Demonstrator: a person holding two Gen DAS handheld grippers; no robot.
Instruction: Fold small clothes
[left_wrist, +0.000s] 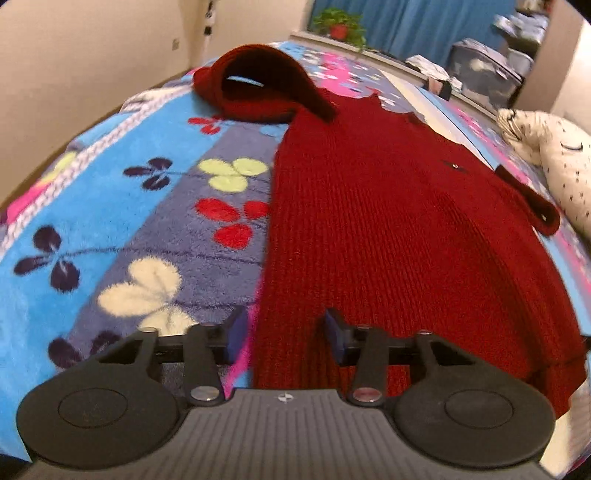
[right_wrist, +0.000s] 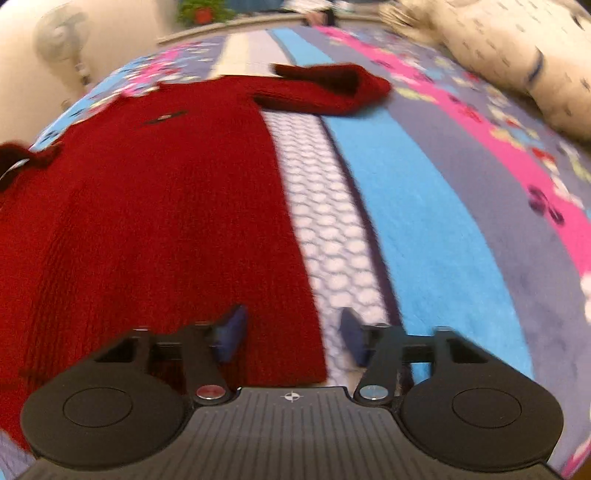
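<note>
Both jaws part-open, gripping nothing, straddle the red sweater's (left_wrist: 388, 229) hem corners; next, pinch each and fold.

Red sweater (left_wrist: 388, 229) ribbed knit, matt; blanket (left_wrist: 155, 221) fluffy fleece; pillow (left_wrist: 554, 162) smooth cotton-like cloth.

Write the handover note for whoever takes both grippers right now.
Left gripper: jaws apart, straddling the left edge of the red sweater near its hem, no grip visible.
Right gripper: jaws apart over the sweater's right edge, no grip visible.
Sweater lies flat on the patterned blanket, both sleeves bunched near the shoulders.
Done: spread out. Left: every fold.
</note>
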